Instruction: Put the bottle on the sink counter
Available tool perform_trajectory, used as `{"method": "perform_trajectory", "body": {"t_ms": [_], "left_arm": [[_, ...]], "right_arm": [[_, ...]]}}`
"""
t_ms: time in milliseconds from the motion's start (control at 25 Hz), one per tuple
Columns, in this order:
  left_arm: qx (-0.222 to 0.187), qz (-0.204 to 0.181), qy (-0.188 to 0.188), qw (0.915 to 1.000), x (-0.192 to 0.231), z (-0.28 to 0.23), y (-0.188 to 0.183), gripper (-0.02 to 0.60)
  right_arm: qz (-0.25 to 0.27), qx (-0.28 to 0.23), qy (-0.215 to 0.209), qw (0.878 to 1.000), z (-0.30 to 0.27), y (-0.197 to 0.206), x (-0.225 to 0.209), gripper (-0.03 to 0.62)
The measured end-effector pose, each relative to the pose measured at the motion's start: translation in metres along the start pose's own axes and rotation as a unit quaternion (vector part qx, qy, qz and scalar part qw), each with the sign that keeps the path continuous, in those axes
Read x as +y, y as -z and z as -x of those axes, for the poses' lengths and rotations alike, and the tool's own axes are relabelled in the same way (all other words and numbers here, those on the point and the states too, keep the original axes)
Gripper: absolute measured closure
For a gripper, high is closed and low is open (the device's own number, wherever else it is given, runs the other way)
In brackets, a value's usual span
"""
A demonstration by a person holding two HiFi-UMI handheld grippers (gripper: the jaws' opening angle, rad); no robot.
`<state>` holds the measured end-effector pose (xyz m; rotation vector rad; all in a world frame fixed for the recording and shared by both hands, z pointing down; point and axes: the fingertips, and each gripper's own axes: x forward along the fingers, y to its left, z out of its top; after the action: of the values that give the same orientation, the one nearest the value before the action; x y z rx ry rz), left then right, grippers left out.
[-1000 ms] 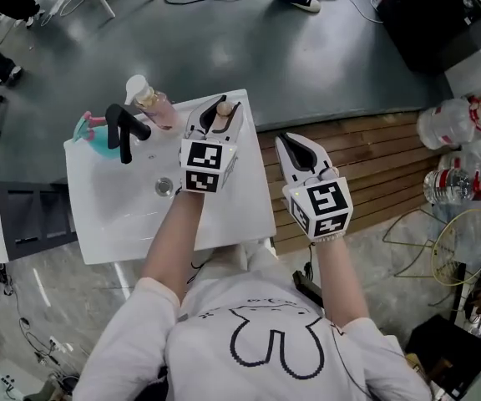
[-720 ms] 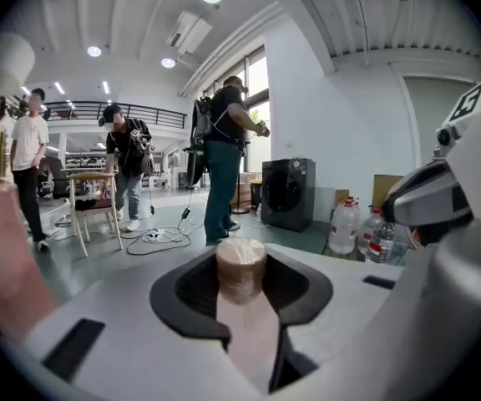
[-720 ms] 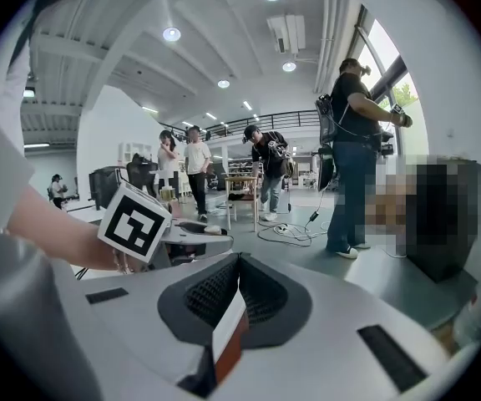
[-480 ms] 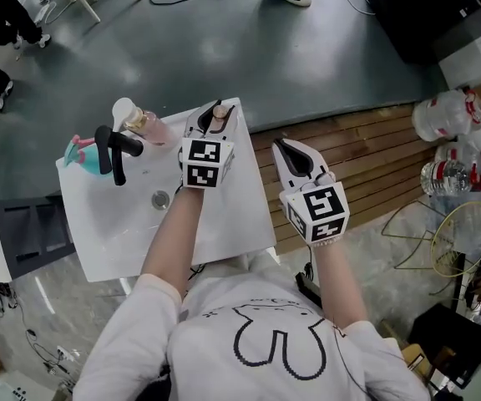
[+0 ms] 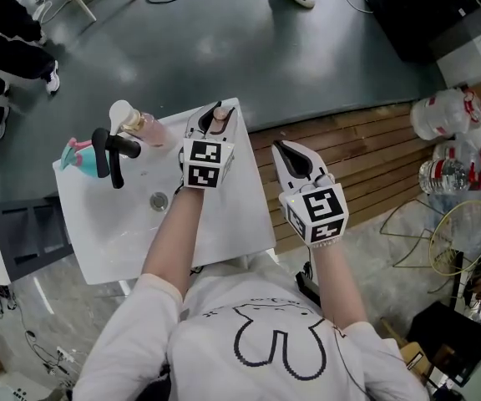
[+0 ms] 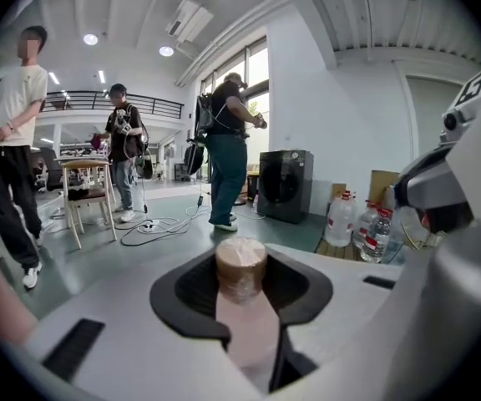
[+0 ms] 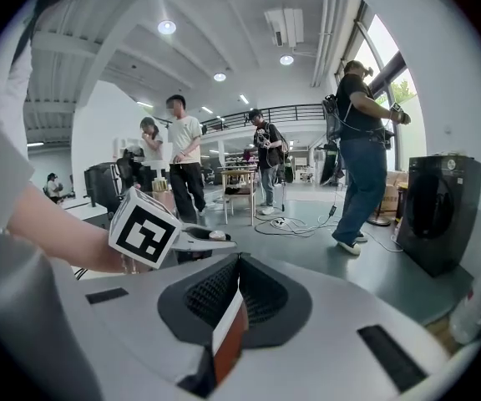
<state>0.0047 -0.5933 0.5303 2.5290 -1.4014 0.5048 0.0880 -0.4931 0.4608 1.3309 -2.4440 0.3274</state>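
A pale pink bottle (image 5: 221,115) with a tan cap sits between the jaws of my left gripper (image 5: 221,109), which is shut on it. They are over the far right corner of the white sink counter (image 5: 224,215). In the left gripper view the bottle (image 6: 245,328) lies along the jaws, its cap pointing out past the left gripper's tips (image 6: 240,270). Whether it touches the counter I cannot tell. My right gripper (image 5: 279,146) hangs beside the counter's right edge over wooden boards, shut with nothing in it; the right gripper view shows its jaws pressed together, the right gripper (image 7: 236,261) empty.
A black faucet (image 5: 111,150), a drain (image 5: 159,200), a pink pump bottle (image 5: 143,124) and a teal object (image 5: 76,153) occupy the counter's far left. Large water jugs (image 5: 445,117) and a wire basket (image 5: 449,242) lie to the right. People stand on the grey floor beyond.
Both grippers hold nearly the same places; the bottle stays gripped over the counter's far right corner. The head view has shifted slightly, and a person's legs have come into view at upper left.
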Motion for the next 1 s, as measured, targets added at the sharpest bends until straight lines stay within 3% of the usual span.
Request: {"method": "perform_trajectory", "body": {"t_ms": [360, 400, 440, 520, 1000], "left_arm": [[0.030, -0.009, -0.001, 0.9995, -0.001, -0.001, 0.010, 0.441], [0.036, -0.010, 0.000, 0.9993, -0.001, -0.001, 0.011, 0.406], [0.040, -0.010, 0.001, 0.9991, -0.002, 0.000, 0.011, 0.329], [0.041, -0.012, -0.001, 0.9991, -0.003, 0.004, 0.012, 0.287], [-0.020, 0.006, -0.020, 0.9996, -0.023, 0.062, -0.022, 0.279]], "right_arm": [[0.001, -0.006, -0.009, 1.000, 0.004, 0.001, 0.011, 0.566], [0.002, -0.007, -0.010, 1.000, 0.006, 0.000, 0.012, 0.566], [0.003, -0.009, -0.010, 1.000, 0.008, -0.001, 0.013, 0.566], [0.004, -0.011, -0.011, 1.000, 0.012, -0.001, 0.014, 0.566], [0.014, -0.039, -0.039, 0.998, 0.047, -0.010, 0.035, 0.566]]}}
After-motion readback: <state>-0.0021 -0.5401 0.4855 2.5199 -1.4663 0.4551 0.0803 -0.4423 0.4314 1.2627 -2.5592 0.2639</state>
